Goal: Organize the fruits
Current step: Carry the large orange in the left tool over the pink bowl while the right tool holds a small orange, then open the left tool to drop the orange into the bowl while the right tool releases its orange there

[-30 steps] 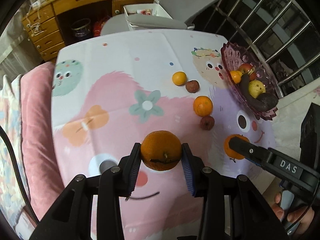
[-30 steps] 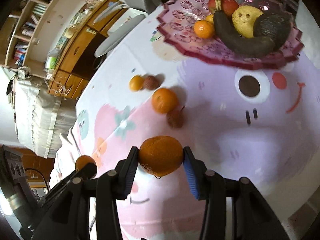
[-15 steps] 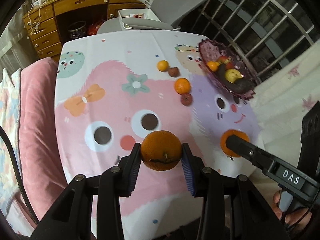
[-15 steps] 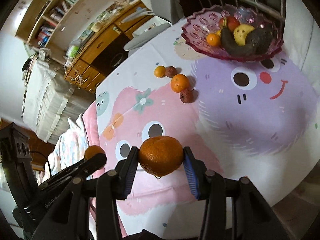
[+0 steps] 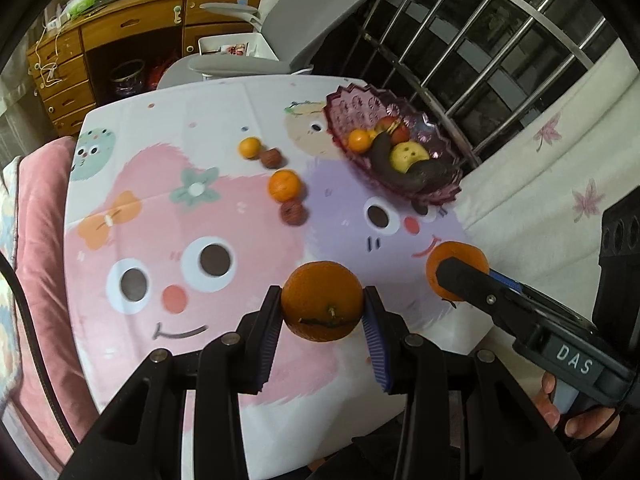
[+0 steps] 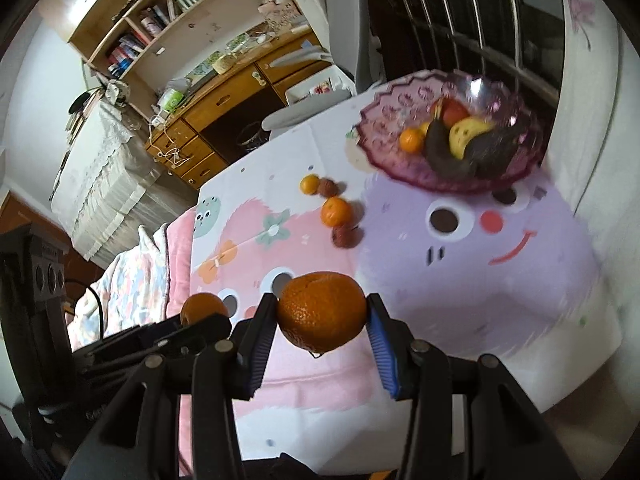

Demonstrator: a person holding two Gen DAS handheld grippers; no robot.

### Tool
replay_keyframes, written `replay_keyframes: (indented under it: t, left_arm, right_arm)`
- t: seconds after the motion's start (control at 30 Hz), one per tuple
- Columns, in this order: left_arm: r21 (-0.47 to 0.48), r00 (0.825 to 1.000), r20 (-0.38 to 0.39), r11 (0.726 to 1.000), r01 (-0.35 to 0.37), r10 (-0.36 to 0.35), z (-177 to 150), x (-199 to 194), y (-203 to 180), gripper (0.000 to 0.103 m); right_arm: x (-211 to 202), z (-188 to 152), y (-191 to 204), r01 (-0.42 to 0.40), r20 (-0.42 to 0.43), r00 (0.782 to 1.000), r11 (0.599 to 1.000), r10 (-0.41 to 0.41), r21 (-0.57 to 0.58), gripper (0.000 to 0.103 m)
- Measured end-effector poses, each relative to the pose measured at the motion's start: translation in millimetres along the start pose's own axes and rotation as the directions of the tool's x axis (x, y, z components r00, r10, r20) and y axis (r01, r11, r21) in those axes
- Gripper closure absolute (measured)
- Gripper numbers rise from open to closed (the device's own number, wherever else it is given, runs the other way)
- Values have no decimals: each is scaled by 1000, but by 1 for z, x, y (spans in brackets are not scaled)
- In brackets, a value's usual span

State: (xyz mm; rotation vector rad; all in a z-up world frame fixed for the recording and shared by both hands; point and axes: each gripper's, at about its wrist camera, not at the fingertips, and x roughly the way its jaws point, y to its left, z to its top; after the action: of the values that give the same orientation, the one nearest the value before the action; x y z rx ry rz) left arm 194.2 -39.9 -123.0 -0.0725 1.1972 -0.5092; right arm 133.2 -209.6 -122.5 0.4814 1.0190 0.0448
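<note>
1. Low in the centre of the left wrist view, we see the left gripper [image 5: 322,312] clamped on a large orange [image 5: 322,301], which shows a stem scar and a dark crease on its underside; it hangs above the near edge of the tablecloth [image 5: 224,128].
2. Low in the centre of the right wrist view, the right gripper [image 6: 320,320] is likewise closed around a second orange [image 6: 321,310], pebbled skin toward us.
3. Each view catches the other tool from the side: at right in the left wrist view we find the right gripper [image 5: 460,270] with its orange [image 5: 456,258] and a "DAS" label; at lower left in the right wrist view the left gripper [image 6: 208,320] appears with only the top of its fruit [image 6: 202,307] showing.
4. On the cloth, in the middle of both frames, lie a small orange [image 5: 250,147], a brownish fruit [image 5: 272,158] touching it, a mid-sized orange [image 5: 284,185], and another brownish fruit [image 5: 293,212] just below it.
5. A purple glass bowl [image 5: 352,104] at upper right holds an orange, a red fruit, a yellow fruit and dark, curved pieces.
6. Only the right wrist view shows the bookshelf [image 6: 168,12] at the upper left; only the left wrist view shows a hand [image 5: 576,424] at the lower right.
</note>
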Motion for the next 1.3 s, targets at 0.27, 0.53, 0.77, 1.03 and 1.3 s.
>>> replay_keyframes:
  t: [0.27,0.53,0.77,1.03,1.3]
  left_arm:
    - [-76,998,43,997,-35,39,26,28,-56,65]
    - [-156,994,80,986,-60,73,53,59,-94,65]
    - [-204,991,93,976,-78,98,81,88,-117,65]
    - [-240,988,92,966,-99,124,113,128,-130,65]
    - [-260,984,101,958,-119,150,135,155,-132,65]
  right_arm:
    - [-16,47,-54,-19,14,1000,993,21,-115,58]
    - [-13,93,-101,-41,5,999,972,43,-231,58]
    - [-7,127,-138,-31,-8,1000,955,30,-295,58]
    - [14,159,-173,1,-25,1000,943,-10,-332,58]
    - [39,175,-201,12,-58,998,947,-32,-320,58]
